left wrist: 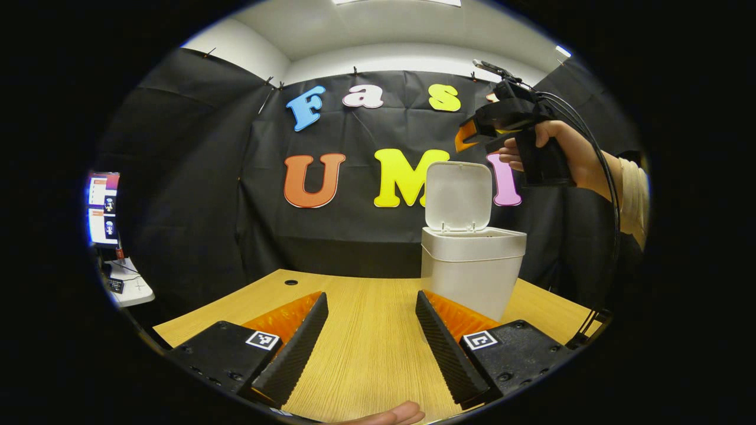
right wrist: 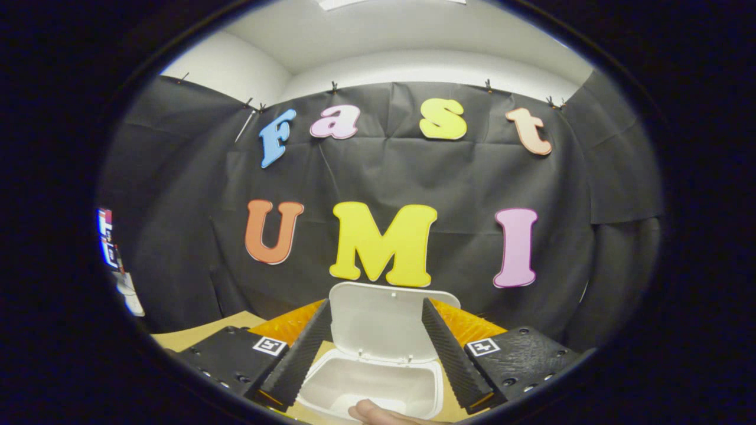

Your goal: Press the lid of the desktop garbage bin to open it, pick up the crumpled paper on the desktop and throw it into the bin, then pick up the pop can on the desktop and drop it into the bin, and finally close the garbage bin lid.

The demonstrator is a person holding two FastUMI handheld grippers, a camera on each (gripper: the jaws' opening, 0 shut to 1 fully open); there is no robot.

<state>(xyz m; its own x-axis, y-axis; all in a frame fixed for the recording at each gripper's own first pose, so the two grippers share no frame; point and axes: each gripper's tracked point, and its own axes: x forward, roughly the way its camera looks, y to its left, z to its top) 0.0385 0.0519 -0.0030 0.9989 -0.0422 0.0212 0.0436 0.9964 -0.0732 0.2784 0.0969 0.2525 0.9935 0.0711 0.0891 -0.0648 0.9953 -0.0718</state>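
Note:
The white desktop bin (left wrist: 472, 274) stands on the wooden table (left wrist: 366, 342), right of centre, with its lid (left wrist: 458, 195) swung upright. My left gripper (left wrist: 371, 298) hovers low over the table, open, nothing between its fingers; the bin is just beyond its right finger (left wrist: 440, 339). A hand holds my right gripper (left wrist: 472, 133) high above the bin, a little to its right. In the right gripper view that gripper (right wrist: 376, 304) is open, looking down into the bin's mouth (right wrist: 369, 383) with the raised lid (right wrist: 384, 327) behind it. Nothing is held.
A monitor (left wrist: 103, 206) and a small white stand (left wrist: 130, 289) sit off the table's left edge. A cable hole (left wrist: 291, 282) is near the table's back edge. Black cables (left wrist: 608, 236) hang from the right gripper. A fingertip (right wrist: 378, 413) shows at the bottom.

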